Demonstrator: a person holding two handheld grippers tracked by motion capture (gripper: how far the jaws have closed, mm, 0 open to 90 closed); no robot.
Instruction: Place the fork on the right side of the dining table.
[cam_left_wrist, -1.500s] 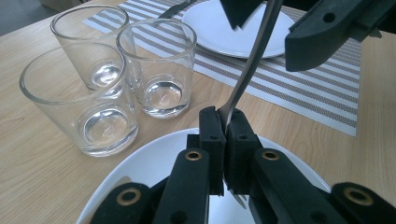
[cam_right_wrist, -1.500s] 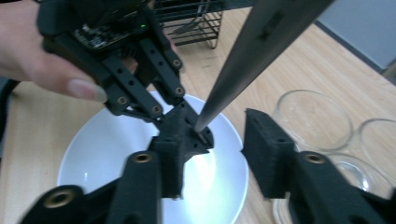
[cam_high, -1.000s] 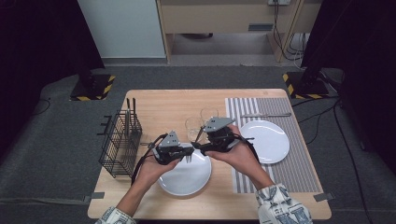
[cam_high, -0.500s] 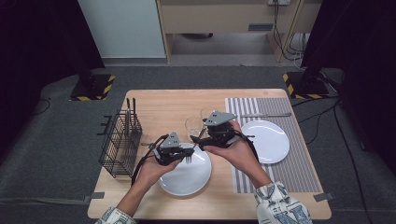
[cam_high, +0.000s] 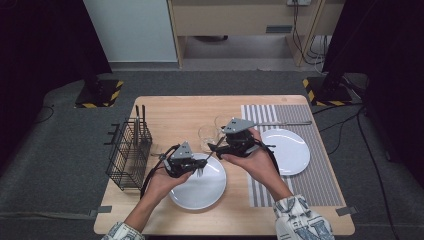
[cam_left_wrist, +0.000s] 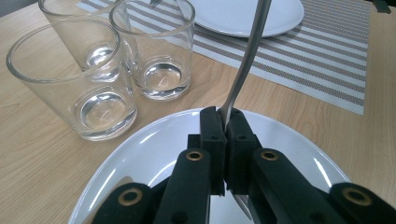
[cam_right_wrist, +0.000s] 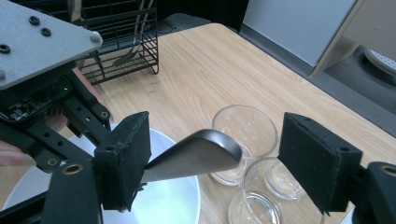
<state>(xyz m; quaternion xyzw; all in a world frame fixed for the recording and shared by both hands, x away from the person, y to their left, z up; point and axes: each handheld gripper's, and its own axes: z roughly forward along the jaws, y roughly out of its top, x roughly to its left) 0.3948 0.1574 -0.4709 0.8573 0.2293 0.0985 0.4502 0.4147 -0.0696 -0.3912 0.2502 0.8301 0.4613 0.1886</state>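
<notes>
The left hand-held gripper (cam_left_wrist: 223, 135) is clamped on a metal fork (cam_left_wrist: 247, 56) just above the tines, holding it over the near white plate (cam_left_wrist: 154, 140) on the wooden surface (cam_high: 185, 112), with the handle rising up and away from the jaws. The right hand-held gripper (cam_right_wrist: 217, 163) has its jaws spread wide around the rounded end of that handle without pinching it. Clear glasses (cam_left_wrist: 154, 46) stand just beyond the plate, and a black wire basket (cam_high: 127, 152) sits at the left edge
</notes>
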